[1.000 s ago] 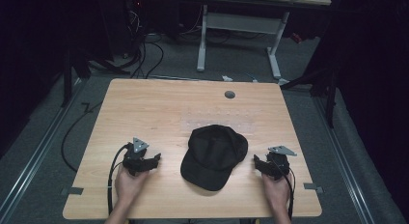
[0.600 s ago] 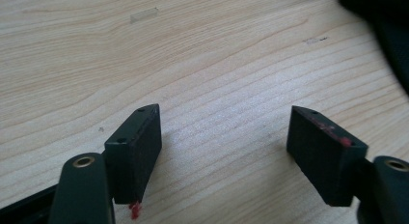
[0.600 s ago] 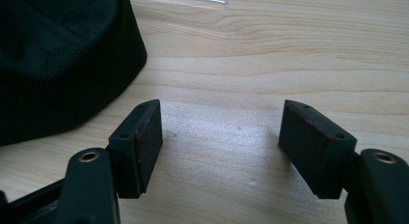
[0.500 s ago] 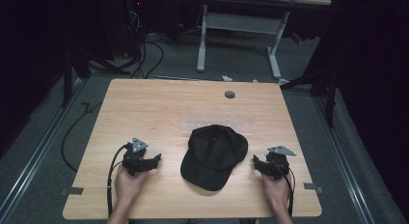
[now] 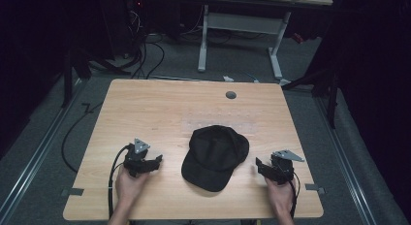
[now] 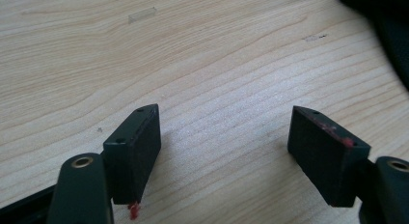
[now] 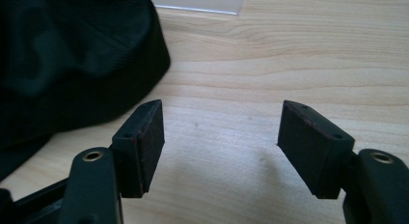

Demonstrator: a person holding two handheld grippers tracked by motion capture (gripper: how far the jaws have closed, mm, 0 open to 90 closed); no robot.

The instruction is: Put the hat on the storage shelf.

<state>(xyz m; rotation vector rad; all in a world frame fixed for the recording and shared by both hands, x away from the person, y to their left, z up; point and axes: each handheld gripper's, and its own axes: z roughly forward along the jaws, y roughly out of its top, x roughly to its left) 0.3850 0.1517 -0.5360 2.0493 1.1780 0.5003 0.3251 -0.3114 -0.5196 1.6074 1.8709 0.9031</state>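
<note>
At the near edge of the wooden counter (image 5: 145, 104), a person's two hands each hold a tool resting low on the wood. The left hand (image 5: 128, 185) grips the left tool (image 5: 156, 161), whose jaws stand wide apart with only bare wood grain between them; in the left gripper view a small red fleck hangs under one jaw and red smears mark the other. A black cable (image 5: 113, 174) loops from this tool back toward the near edge. The right hand (image 5: 279, 195) grips the right tool (image 5: 258, 165), and its jaws are likewise spread wide and hold nothing. Between the two tools, apart from both, lies a black cap (image 5: 215, 154), its brim pointing toward the near edge and its rounded crown on the far side. In the right gripper view the cap's dark cloth (image 7: 72, 55) sits just beside the left jaw without touching it. Farther on, a small grey round disc (image 5: 230, 95) sits in the counter near its far edge. Beyond the counter, on the dim floor, stand the white legs of another table (image 5: 240, 33) and a tangle of dark cables (image 5: 145, 50).
</note>
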